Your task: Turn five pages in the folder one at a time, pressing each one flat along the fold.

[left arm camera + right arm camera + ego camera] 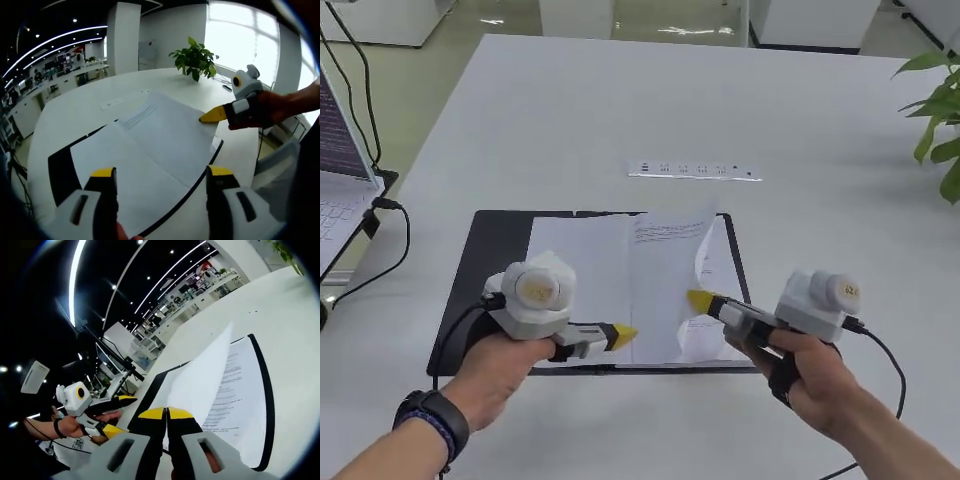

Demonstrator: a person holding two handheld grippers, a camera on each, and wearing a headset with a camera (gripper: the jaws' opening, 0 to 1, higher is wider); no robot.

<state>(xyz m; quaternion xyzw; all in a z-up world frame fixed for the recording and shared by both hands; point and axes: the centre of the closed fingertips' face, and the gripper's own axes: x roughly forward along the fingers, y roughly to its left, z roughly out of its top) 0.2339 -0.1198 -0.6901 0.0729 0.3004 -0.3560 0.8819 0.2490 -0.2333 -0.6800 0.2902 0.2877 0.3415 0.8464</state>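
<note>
At the far left, a laptop (335, 170) was seen beside the white table (620, 100). The black folder (490, 260) was laid open near the table's front edge. The left gripper (622, 336) was held at the folder's near edge, its fingers spread wide. One page (665, 270) was lifted above the right side, pinched at its edge between the fingers of the right gripper (698, 299).

1 folder (495, 260), 2 tools (left tool (162, 172), right tool (166, 414)), 1 power strip (693, 170), 1 laptop (335, 170), 1 plant (940, 120).
</note>
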